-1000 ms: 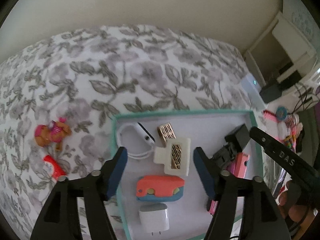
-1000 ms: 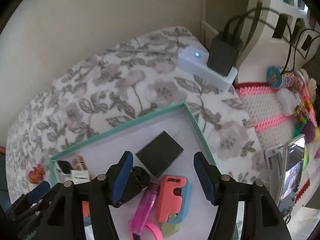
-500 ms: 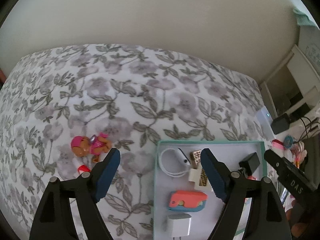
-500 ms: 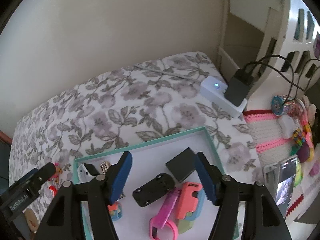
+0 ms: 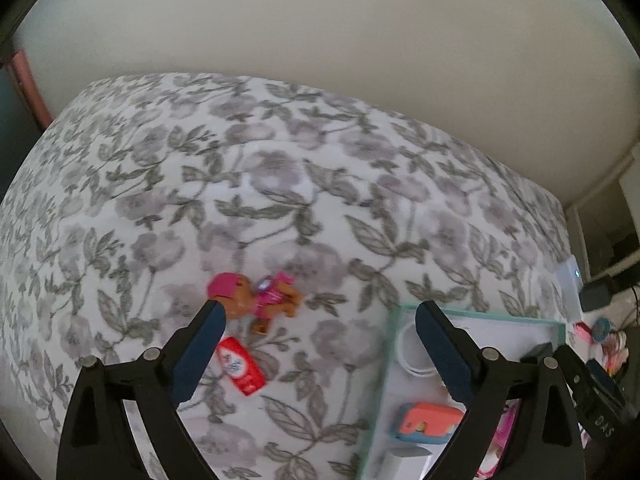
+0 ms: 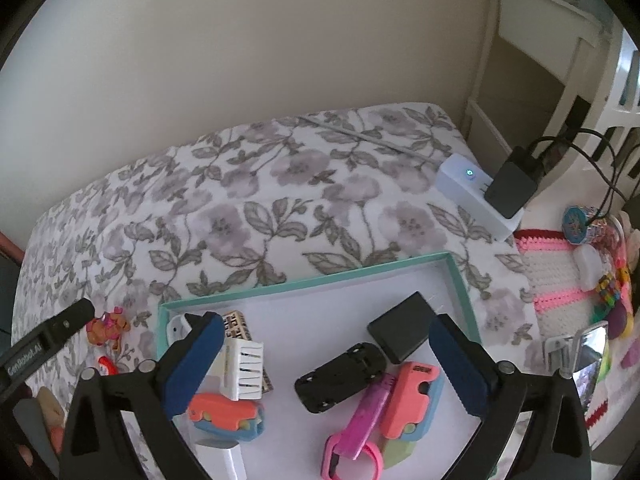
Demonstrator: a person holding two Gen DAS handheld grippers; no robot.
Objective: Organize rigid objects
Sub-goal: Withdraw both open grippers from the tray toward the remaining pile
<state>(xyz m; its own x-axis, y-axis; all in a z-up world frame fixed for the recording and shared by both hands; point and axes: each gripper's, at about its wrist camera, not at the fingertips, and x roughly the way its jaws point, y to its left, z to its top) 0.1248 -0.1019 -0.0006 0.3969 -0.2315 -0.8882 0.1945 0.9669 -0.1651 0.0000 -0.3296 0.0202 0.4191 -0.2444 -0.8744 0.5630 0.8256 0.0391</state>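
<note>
A teal-rimmed white tray (image 6: 320, 280) lies on the floral bedspread and holds a black adapter (image 6: 404, 326), a black clip (image 6: 340, 376), coral-and-blue holders (image 6: 412, 404), a pink tool (image 6: 360, 424) and a white comb piece (image 6: 246, 368). My right gripper (image 6: 324, 344) hangs above the tray, its jaws opening with nothing between them. My left gripper (image 5: 320, 328) is over the bedspread left of the tray (image 5: 390, 352), its jaws opening and empty. A pink-and-brown toy dog (image 5: 256, 294) and a red-and-white tube (image 5: 240, 366) lie just by its left finger.
A white power block with a black plug (image 6: 484, 192) sits at the bed's far right corner. A pink crocheted mat (image 6: 560, 276) with small trinkets and a phone (image 6: 588, 360) lies right of the tray. A wall runs behind the bed.
Both grippers opened wider. The left one swung left from over the tray to over the bedspread, bringing the toy dog and red tube near its fingers. The right one drew back and up from the tray.
</note>
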